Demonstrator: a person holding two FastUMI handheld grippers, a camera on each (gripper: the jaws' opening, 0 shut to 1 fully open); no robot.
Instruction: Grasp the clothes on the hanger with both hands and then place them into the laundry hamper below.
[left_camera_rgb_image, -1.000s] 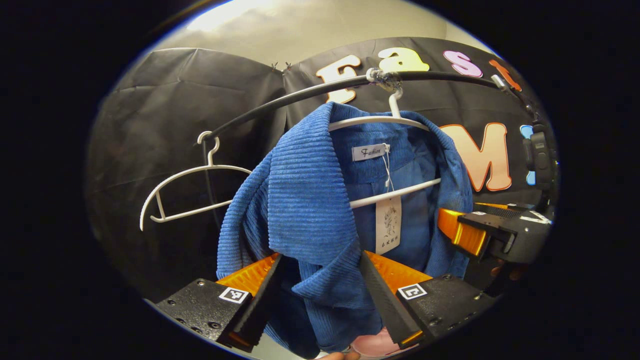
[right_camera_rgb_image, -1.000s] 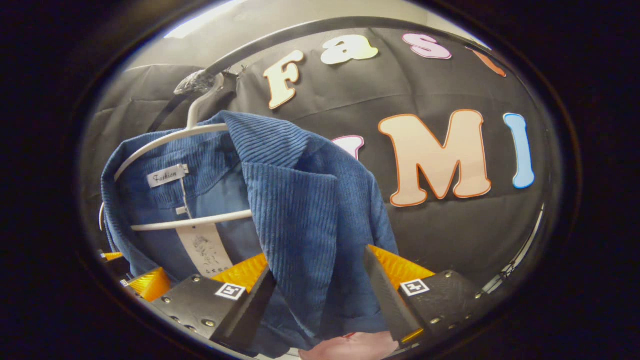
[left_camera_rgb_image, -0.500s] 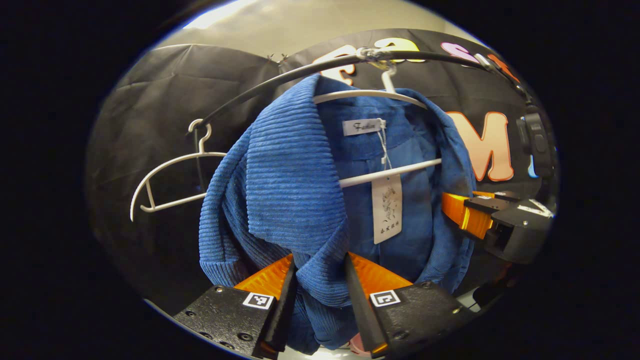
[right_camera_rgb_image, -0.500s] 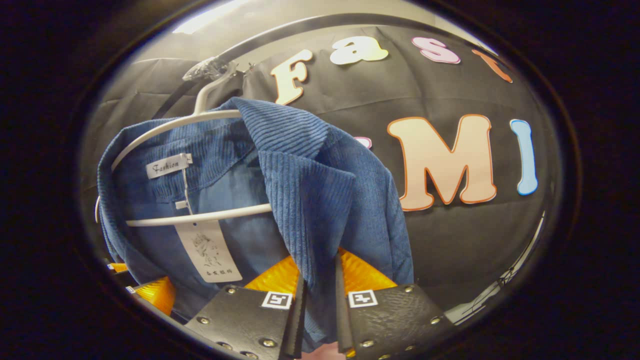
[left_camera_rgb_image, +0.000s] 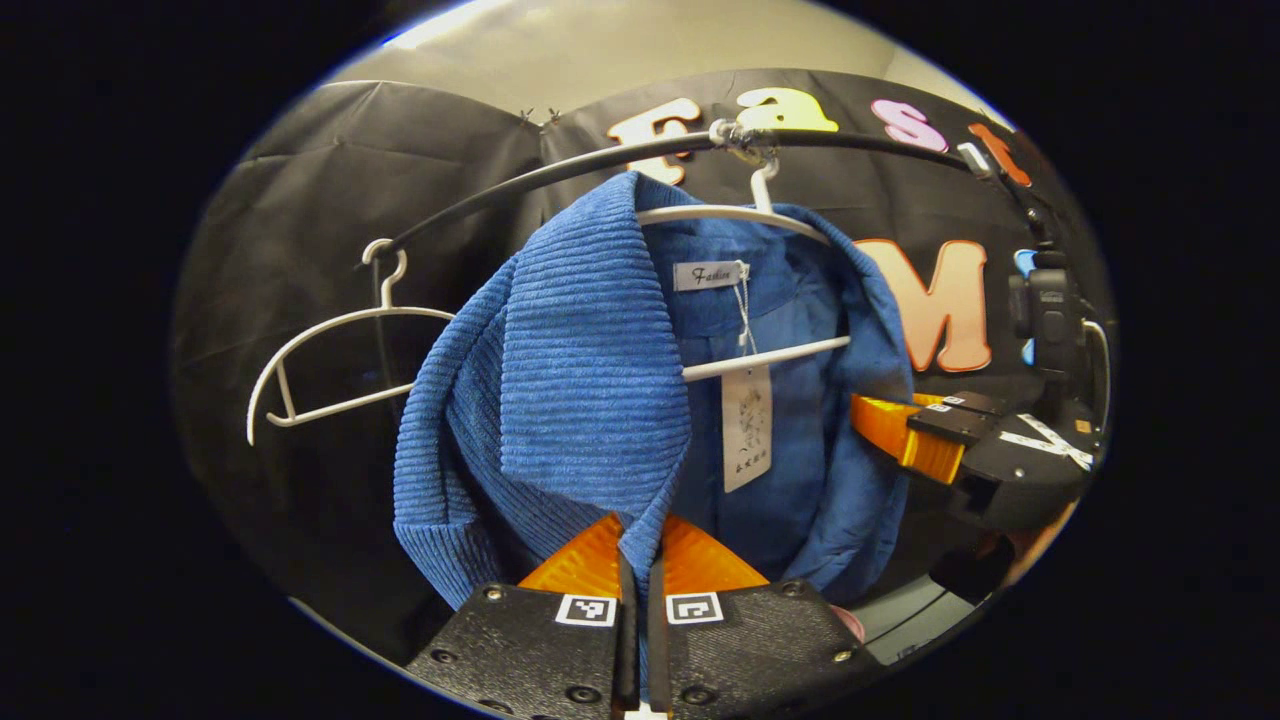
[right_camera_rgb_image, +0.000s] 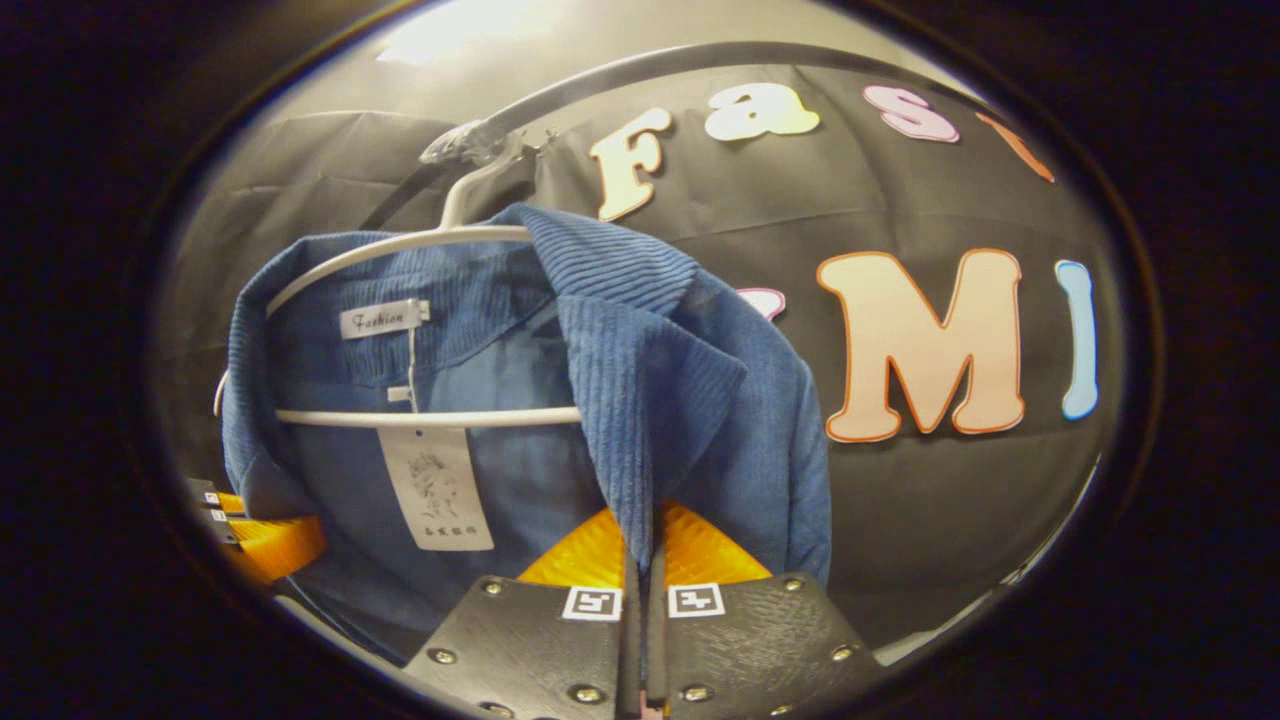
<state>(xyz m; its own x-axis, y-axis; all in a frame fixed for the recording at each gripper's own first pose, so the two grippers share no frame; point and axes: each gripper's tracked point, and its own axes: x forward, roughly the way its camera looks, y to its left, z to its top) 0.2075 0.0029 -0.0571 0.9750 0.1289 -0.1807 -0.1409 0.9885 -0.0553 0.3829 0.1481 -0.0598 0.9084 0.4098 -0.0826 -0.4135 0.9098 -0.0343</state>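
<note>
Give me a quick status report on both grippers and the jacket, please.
Left gripper shut on blue jacket lapel. Right gripper shut on opposite lapel. Jacket on white hanger, hooked over rail. Nothing blocking.

Light falls from overhead: a bright glare patch whitens the pale ceiling (left_camera_rgb_image: 560, 40) far above both grippers, while the black cloth wall (right_camera_rgb_image: 900, 520) behind stays dim. The ribbed blue corduroy jacket (left_camera_rgb_image: 590, 380) is sharp and evenly lit, shadowed inside its folds. Fisheye distortion bows the black metal rail (left_camera_rgb_image: 560, 185) and softens the edges.
</note>
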